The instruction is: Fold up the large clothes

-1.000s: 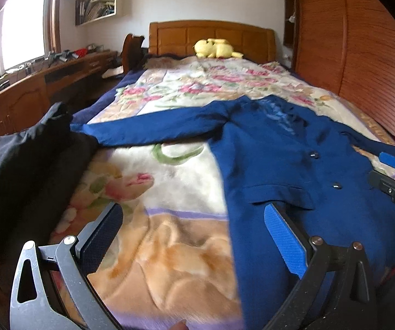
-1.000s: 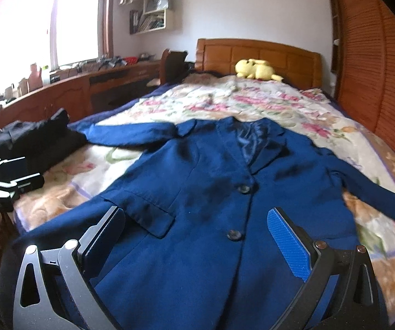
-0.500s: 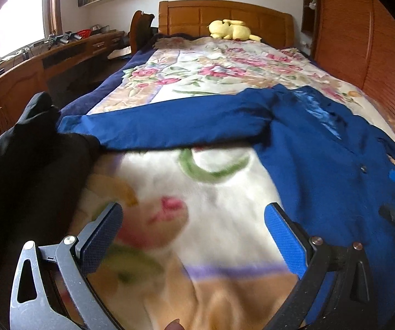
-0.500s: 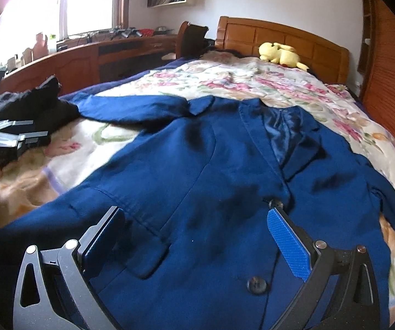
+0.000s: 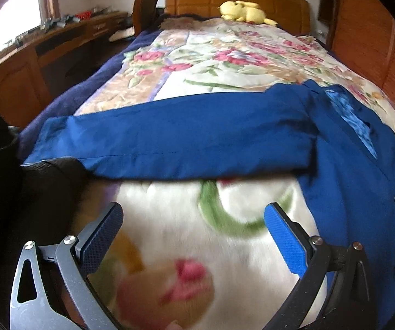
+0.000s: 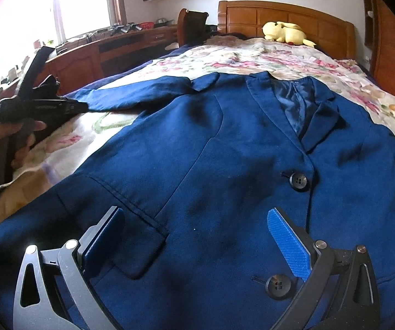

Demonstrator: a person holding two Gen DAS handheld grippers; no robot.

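A navy blue blazer (image 6: pixel 225 151) lies face up and buttoned on the floral bed, collar toward the headboard. Its left sleeve (image 5: pixel 183 143) stretches flat across the blanket toward the bed's left edge. My left gripper (image 5: pixel 193 236) is open and empty, low over the blanket just short of that sleeve. It also shows in the right wrist view (image 6: pixel 59 107), near the sleeve cuff. My right gripper (image 6: pixel 196 236) is open and empty, low over the blazer's front between the flap pocket (image 6: pixel 131 220) and the two black buttons (image 6: pixel 297 181).
A floral blanket (image 5: pixel 225 55) covers the bed. A black garment (image 5: pixel 18 192) is heaped at the bed's left edge, touching the cuff. A yellow plush toy (image 6: pixel 285 33) lies by the wooden headboard. A wooden desk (image 6: pixel 101 52) runs along the left, wooden panels along the right.
Both grippers have moved forward and lower over the bed. The left one has closed in on the outstretched sleeve; the right one has advanced up the blazer front. Both stayed open.
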